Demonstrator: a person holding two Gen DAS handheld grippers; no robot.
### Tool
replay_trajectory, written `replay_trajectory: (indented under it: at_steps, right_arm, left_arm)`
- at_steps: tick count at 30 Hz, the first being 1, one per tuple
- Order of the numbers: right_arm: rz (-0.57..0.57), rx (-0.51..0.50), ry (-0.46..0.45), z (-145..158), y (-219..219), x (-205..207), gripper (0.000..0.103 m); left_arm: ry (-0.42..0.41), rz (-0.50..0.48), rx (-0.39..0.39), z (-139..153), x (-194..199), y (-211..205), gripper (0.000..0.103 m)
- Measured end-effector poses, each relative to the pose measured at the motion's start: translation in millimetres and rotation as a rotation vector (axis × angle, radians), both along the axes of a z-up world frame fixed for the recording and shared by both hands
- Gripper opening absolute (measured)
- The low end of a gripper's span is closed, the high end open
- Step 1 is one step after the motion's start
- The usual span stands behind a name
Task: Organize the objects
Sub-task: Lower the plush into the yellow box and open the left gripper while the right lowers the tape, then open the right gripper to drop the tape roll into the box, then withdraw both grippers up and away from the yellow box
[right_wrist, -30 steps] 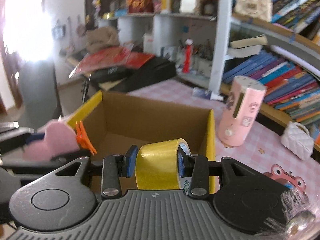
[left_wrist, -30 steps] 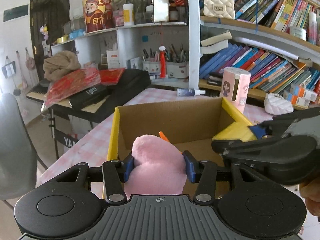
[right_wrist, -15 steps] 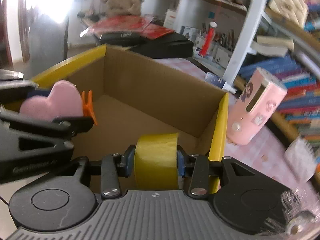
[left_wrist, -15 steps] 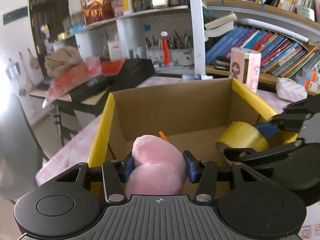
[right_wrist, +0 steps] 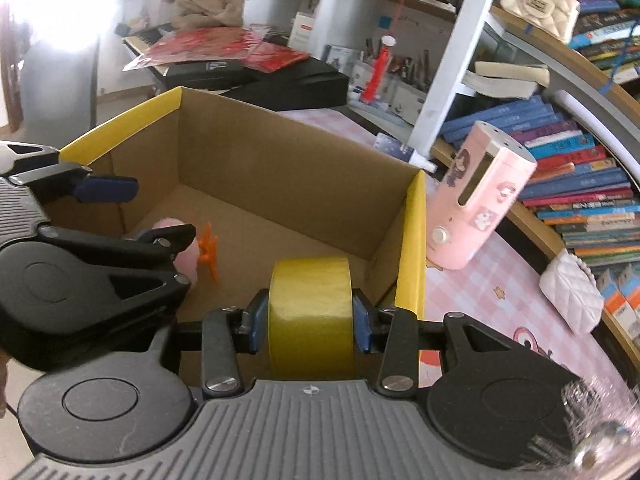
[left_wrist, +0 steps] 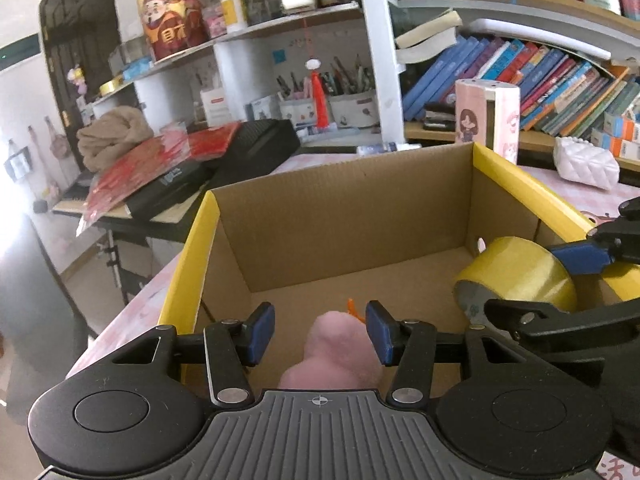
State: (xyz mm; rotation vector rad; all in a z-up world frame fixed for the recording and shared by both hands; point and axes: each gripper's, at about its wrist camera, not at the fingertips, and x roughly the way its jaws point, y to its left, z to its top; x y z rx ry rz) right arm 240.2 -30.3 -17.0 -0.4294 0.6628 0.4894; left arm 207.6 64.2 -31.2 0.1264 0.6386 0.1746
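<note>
Both grippers are inside my box [left_wrist: 360, 208]: my left gripper [left_wrist: 320, 334] stands open around the pink toy [left_wrist: 332, 356], my right gripper [right_wrist: 310, 314] squeezes the yellow tape [right_wrist: 312, 312].

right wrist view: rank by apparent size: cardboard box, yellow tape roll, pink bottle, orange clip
1. cardboard box
2-3. yellow tape roll and pink bottle: look alike in size, and the tape is much nearer the camera, so no ranking
4. orange clip

Pink plush toy [left_wrist: 334, 354] with orange clip [right_wrist: 209, 249] lies low between left gripper's [left_wrist: 320, 334] blue pads, not pressed, inside open cardboard box [left_wrist: 344, 220]. Yellow tape roll [right_wrist: 311, 314] sits upright, clamped between right gripper's [right_wrist: 308, 322] pads, above box's right side.
</note>
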Motion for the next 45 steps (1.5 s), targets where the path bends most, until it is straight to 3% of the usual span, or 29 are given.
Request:
replay_trajectory:
  at_steps: [9,11,14,15,23,32,45]
  right_arm:
    - [-0.036,0.017,0.001,0,-2,-2,0.039]
    - [-0.027,0.027,0.006,1,-4,-2,0.040]
    - [-0.019,0.066,0.020,8,-10,-4,0.043]
    - [-0.028,0.077,0.003,12,-12,-7,0.049]
    - [-0.076,0.162,-0.124,50,-37,-36,0.057]
    - [-0.221,0.206,-0.202,62,-65,-85,0.063]
    - [-0.418,0.225,-0.115,31,-85,-164,0.079]
  left_arm:
    - [0.001,-0.028,0.015,2,3,-1,0.051]
    - [-0.006,-0.006,0.027,6,-1,-1,0.066]
    - [-0.047,0.010,0.016,17,-12,3,0.073]
    - [-0.057,0.011,-0.010,21,-17,6,0.074]
    - [-0.170,-0.019,-0.108,63,-60,11,0.094]
    - [-0.161,-0.073,-0.171,67,-101,5,0.095]
    - [-0.042,-0.102,-0.159,40,-158,-8,0.095]
